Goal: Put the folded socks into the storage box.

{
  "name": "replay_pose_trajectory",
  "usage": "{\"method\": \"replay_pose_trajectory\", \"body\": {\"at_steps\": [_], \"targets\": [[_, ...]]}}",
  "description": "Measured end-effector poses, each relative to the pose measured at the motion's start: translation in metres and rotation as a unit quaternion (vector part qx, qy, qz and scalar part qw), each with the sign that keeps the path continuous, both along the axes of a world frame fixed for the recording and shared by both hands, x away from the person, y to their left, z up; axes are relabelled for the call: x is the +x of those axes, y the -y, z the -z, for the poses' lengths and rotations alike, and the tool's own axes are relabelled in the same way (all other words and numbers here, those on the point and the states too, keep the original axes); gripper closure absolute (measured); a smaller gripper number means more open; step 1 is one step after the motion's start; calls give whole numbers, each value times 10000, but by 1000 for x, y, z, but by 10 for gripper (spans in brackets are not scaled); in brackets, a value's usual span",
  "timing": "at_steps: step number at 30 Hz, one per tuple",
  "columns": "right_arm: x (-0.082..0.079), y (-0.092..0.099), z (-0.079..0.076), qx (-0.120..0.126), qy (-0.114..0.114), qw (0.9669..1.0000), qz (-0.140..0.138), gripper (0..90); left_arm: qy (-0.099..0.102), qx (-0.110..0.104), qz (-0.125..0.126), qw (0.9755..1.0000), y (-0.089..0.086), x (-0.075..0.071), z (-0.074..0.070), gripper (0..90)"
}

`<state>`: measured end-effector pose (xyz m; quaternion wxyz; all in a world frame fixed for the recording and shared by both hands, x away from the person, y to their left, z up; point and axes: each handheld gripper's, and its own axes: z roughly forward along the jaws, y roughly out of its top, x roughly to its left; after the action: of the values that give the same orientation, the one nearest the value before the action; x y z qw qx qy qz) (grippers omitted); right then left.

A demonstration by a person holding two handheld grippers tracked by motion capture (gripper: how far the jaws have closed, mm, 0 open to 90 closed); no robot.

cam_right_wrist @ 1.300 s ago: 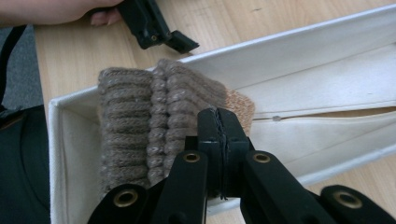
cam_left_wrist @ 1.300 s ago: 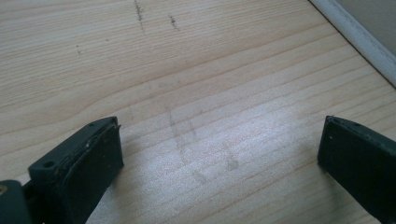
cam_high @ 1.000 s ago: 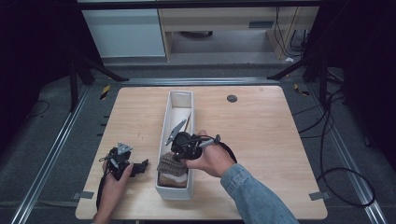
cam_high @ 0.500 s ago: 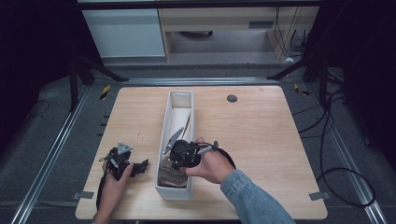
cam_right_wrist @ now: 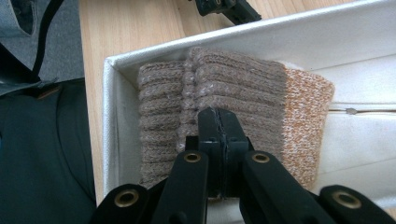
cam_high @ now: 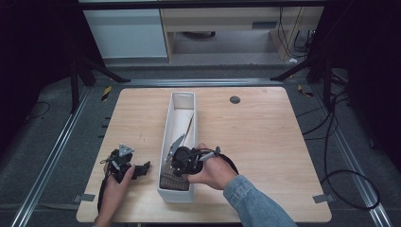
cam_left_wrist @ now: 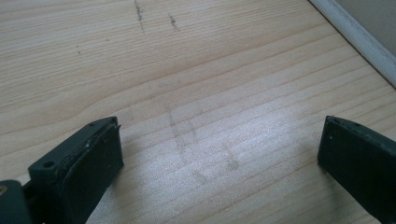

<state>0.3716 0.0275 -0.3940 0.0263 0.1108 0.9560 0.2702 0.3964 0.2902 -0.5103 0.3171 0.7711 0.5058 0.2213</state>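
1. High view: right gripper (cam_high: 176,164) down inside the near end of the long white bin (cam_high: 182,101), directly over the brown knitted sock (cam_high: 168,181) lying against the bin's near wall. Jaw tips lost against the dark body from here, so gap not readable from this angle. Right hand (cam_high: 212,170) wrapped round the gripper from the right, denim sleeve (cam_high: 255,203) running in from the bottom edge, forearm angled up and leftward.
2. Same view: left gripper (cam_high: 141,168) low on the wooden table (cam_high: 265,137), just left of the bin and apart from it, jaws pointing toward the bin wall. Left hand (cam_high: 116,182) behind it, forearm rising from the bottom edge.
3. Left gripper view: jaws spread wide, one at the lower left, one at the right edge, nothing between them but bare table. Bin's white wall crossing the top right corner, well ahead of the jaw tips.
4. Right gripper view: jaws pressed flat together, no gap between the pads, tips resting over the middle of the ribbed sock. Not clear whether any knit is pinched at the tips. Sock folded, brown ribs at left, orange-flecked band at right, tucked into the bin's corner. Left gripper visible beyond the bin's wall at the top edge.
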Motion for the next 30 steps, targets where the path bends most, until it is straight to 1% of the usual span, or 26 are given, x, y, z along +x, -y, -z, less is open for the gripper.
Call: {"method": "replay_pose_trajectory", "body": {"at_steps": [14,21,30], "targets": [[-5,3,3,12,8,10000,-18,900,2,2,1,10000,0,0,0,0],[-7,2,9,-15,24,10000,-42,899,-1,5,2,10000,0,0,0,0],[-9,0,17,19,40,10000,-31,897,-1,4,1,10000,0,0,0,0]]}}
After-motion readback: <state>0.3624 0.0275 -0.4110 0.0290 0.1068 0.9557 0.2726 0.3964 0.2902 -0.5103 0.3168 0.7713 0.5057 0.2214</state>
